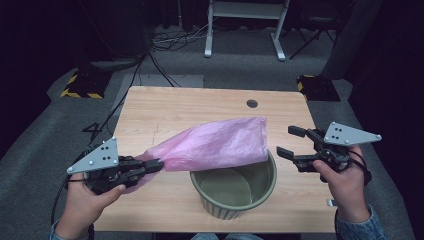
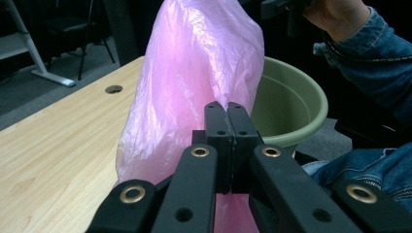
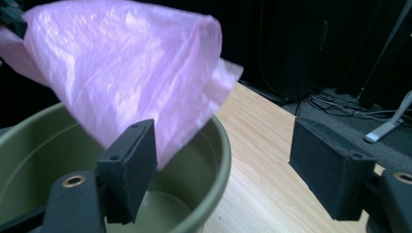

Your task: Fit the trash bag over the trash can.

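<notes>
At the left of the high view, the left gripper has its jaws pressed together on one gathered end of a pink plastic bag, which stretches up and to the right through the air so that its far, wider end hangs over the rim of an olive-green ribbed bin standing at the near edge of the wooden table. The work looks like lining the bin with the bag, and it seems only begun: the bag is lifted and held above the bin, but it is not spread open, nor is its edge over the rim. Further right, the right gripper has its jaws wide apart and holds nothing, just beside the bag's free end. Nothing stands between that gripper and the bag; the tabletop shows a cable hole.
</notes>
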